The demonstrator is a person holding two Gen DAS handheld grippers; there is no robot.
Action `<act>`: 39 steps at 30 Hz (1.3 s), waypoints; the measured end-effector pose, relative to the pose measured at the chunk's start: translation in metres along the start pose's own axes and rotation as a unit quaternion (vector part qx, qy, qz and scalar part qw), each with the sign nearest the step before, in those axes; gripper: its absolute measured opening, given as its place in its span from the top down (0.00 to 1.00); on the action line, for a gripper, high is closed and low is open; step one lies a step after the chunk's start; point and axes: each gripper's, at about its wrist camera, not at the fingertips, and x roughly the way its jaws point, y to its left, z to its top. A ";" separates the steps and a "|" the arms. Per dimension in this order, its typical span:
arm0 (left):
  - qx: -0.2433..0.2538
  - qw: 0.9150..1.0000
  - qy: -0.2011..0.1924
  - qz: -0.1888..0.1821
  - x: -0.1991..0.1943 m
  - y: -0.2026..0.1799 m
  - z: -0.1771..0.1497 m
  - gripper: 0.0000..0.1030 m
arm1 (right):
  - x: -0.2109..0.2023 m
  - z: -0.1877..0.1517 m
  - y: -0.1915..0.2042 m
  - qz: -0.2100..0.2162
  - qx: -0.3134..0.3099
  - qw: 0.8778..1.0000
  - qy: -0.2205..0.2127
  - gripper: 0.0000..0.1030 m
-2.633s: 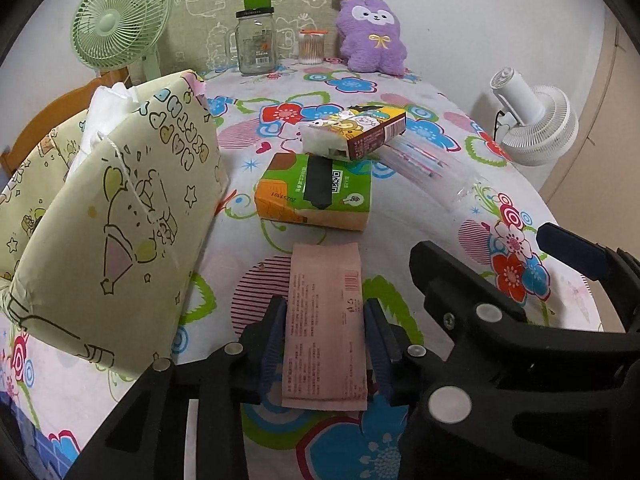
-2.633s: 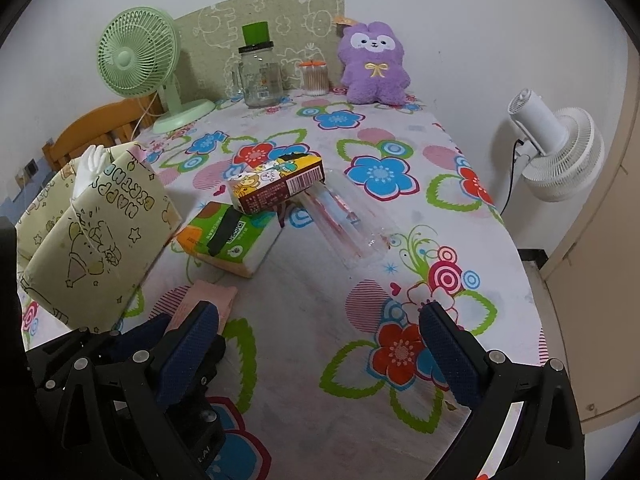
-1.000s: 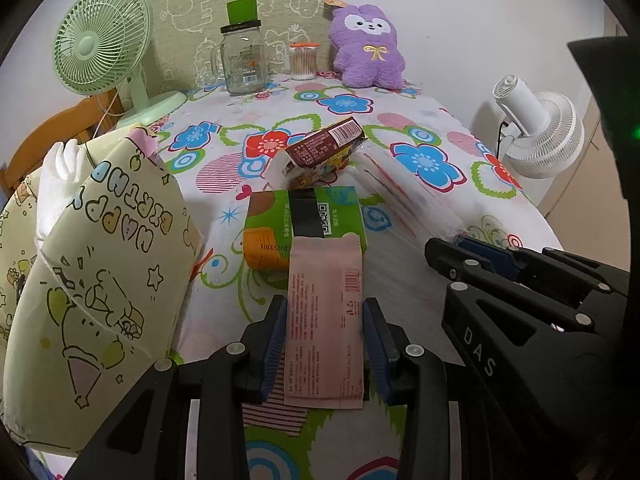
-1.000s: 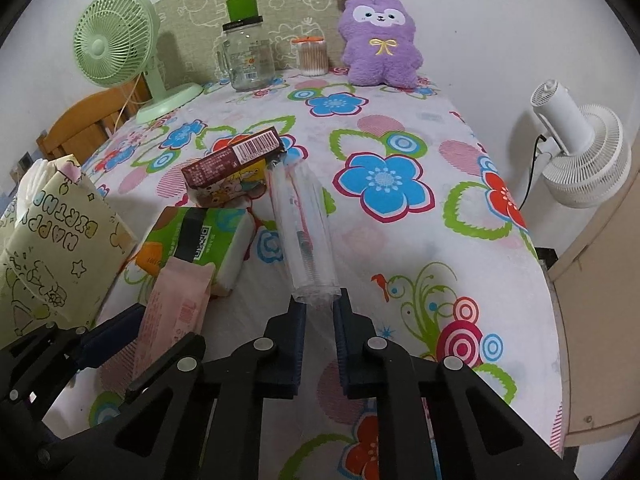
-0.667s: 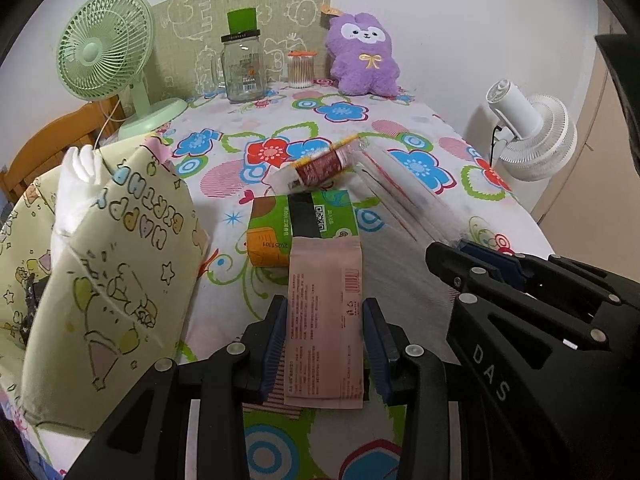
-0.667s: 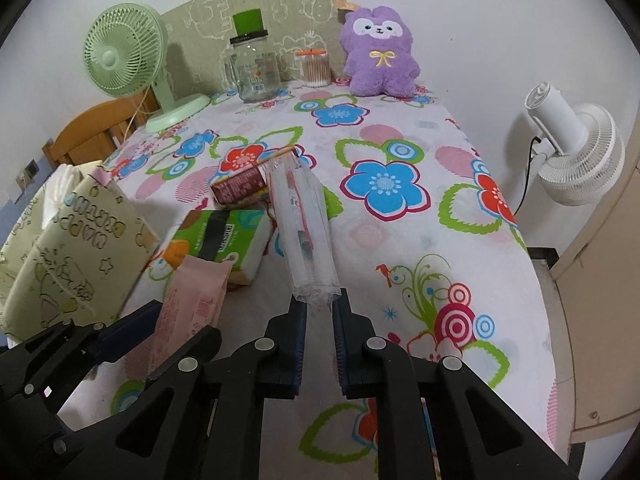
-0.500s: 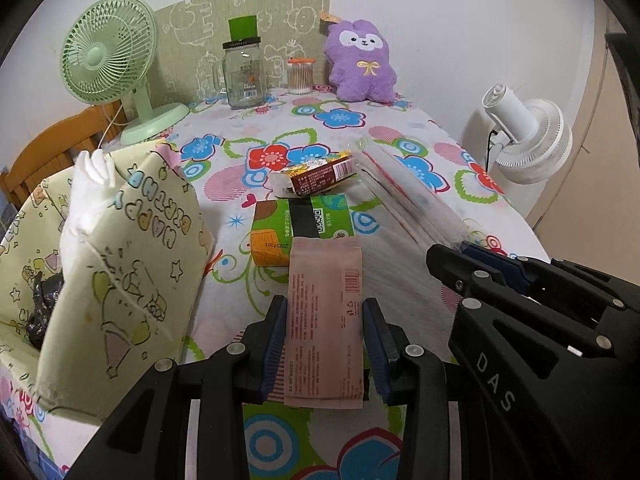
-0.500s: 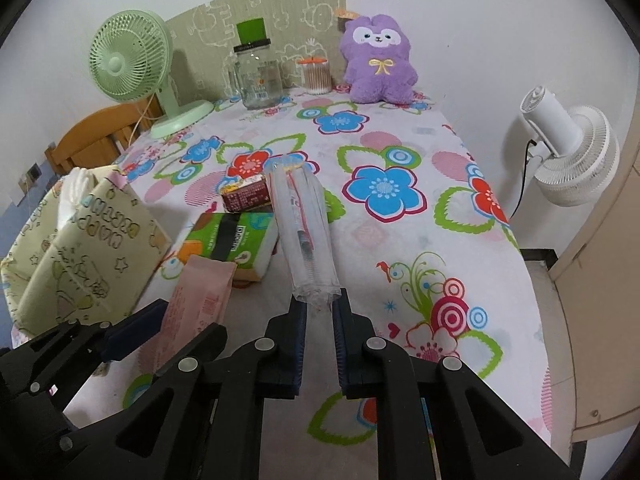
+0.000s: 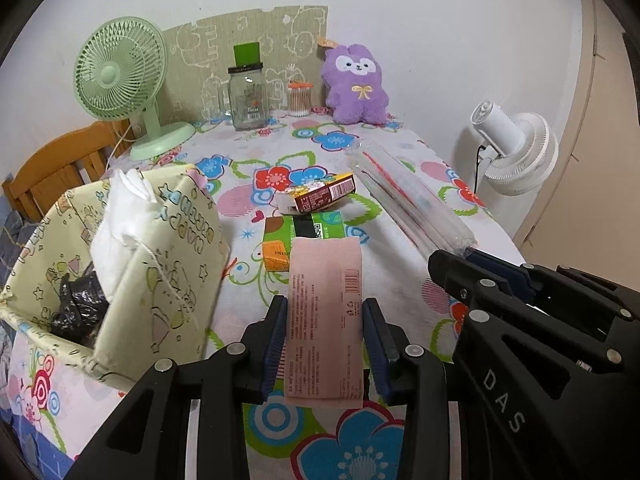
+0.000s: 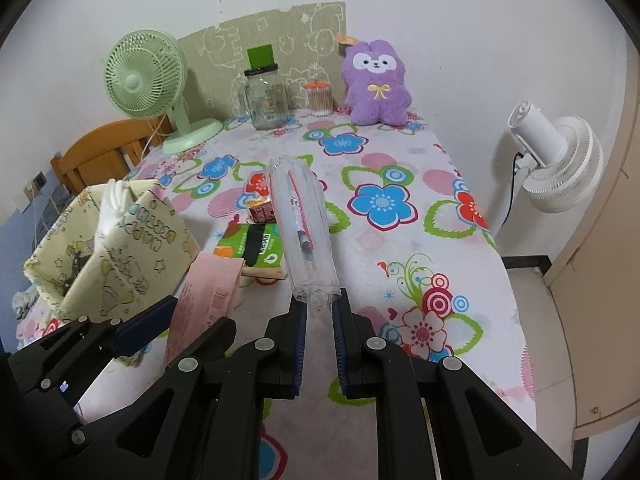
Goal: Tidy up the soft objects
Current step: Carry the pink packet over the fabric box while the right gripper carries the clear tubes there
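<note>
**Pink packet and clear sleeve held above the table, ready for stowing**

Pink packet (image 9: 325, 312) sits clamped between the two pads of the left gripper (image 9: 325, 336), its printed face up and its far end overlapping, in this view, the green tissue pack (image 9: 304, 236) that lies on the table (image 9: 400, 280). The right gripper (image 10: 319, 320) is closed on the near end of a clear plastic sleeve (image 10: 304, 236), which juts forward over the tablecloth with red-and-white sticks visible inside; whether its far end touches anything cannot be told. A small printed box (image 9: 320, 198) lies just beyond the tissue pack. To the left stands the open fabric bin (image 9: 168, 280), pale yellow with cartoon print, already holding white cloth (image 9: 120, 216) and a dark crumpled item (image 9: 78, 300).

Judged from this layout, the step in hand is transport: both items are lifted and neither is yet over the bin. The next move likely calls for swinging the left gripper leftward over the bin's near wall, which sags, and releasing the packet inside. The sleeve is long and thin-walled, so it may need tilting to fit. The tissue pack and box remain on the table.
</note>
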 end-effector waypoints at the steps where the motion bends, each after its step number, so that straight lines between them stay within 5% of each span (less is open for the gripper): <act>1: 0.002 1.000 -0.002 0.000 -0.002 0.000 0.000 0.63 | -0.003 0.000 0.001 0.000 0.000 1.000 -0.002 0.85; 39: 0.034 0.997 -0.075 -0.002 -0.085 0.017 0.025 0.63 | -0.093 0.020 0.040 0.002 -0.012 0.997 -0.072 0.85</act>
